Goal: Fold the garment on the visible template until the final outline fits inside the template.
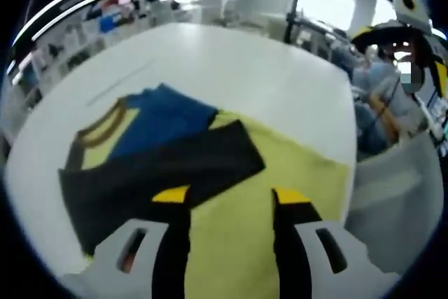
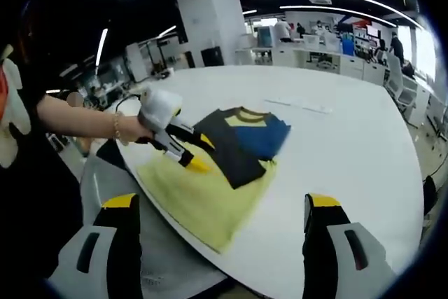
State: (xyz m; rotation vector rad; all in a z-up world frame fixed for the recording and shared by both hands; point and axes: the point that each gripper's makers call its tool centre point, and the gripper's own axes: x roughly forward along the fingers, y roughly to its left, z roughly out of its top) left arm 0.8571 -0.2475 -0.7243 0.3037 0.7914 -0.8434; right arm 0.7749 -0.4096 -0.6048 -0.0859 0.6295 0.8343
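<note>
Folded black, blue and yellow shirt (image 2: 241,138) lies on yellow template (image 2: 206,197) at near edge of white table (image 2: 350,152). Left gripper (image 2: 192,162) hovers over template, jaws parted, empty. Right gripper (image 2: 220,225) wide open, empty, off table edge.

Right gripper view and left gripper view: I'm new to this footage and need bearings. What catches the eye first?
A folded garment in black, blue and yellow lies on a pale yellow template near the edge of a big white table. In the right gripper view the left gripper, held in a person's hand, reaches in with its yellow tips over the template beside the garment's black part. The right gripper stands wide open, off the cloth.
</note>
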